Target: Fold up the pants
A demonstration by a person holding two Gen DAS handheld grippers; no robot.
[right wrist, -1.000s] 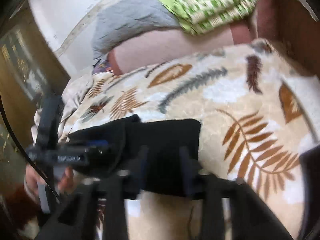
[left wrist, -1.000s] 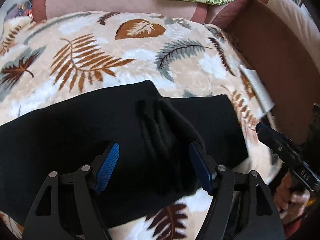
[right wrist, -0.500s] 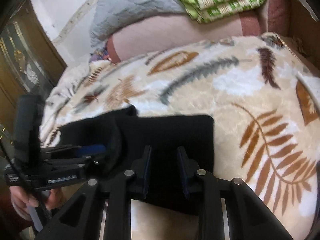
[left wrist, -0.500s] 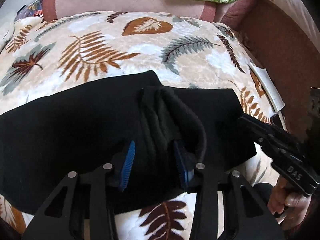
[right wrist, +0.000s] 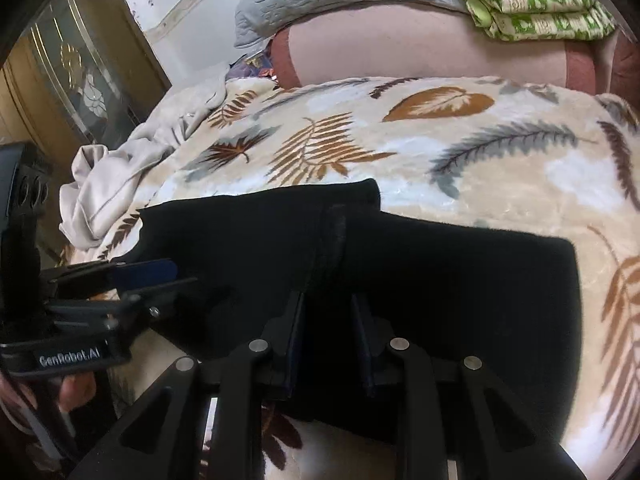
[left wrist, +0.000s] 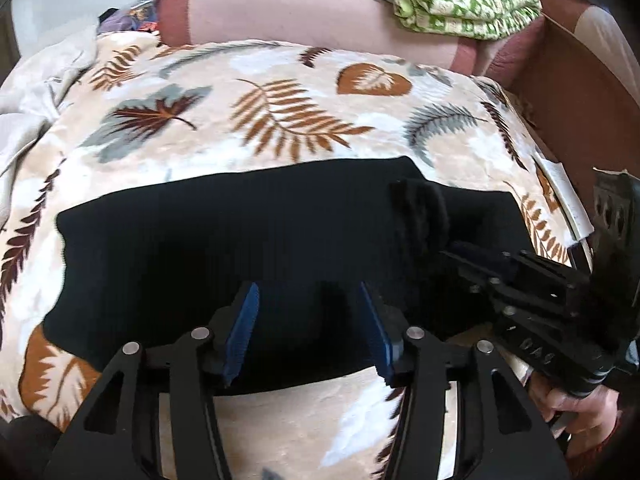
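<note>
The black pants (left wrist: 240,248) lie folded in a long band across the leaf-print blanket (left wrist: 280,112); they also show in the right wrist view (right wrist: 440,280). A bunched ridge of black cloth (left wrist: 420,208) stands up near their right end. My left gripper (left wrist: 308,328) is open over the near edge of the pants, with flat cloth between its blue pads. My right gripper (right wrist: 326,336) is nearly closed on the near edge of the pants beside the ridge (right wrist: 332,240). It shows in the left wrist view (left wrist: 472,256), low over the cloth.
A pink bolster (left wrist: 300,12) lies along the far side of the bed with a folded green-and-white cloth (left wrist: 460,0) on it. A crumpled beige sheet (right wrist: 120,176) lies at the left. A brown bed frame (left wrist: 580,112) runs along the right. A wooden cabinet (right wrist: 60,80) stands far left.
My left gripper has opened, let go of the bunched ridge and moved left along the pants. My right gripper has moved left onto the near edge beside the ridge, with its jaws narrow.
</note>
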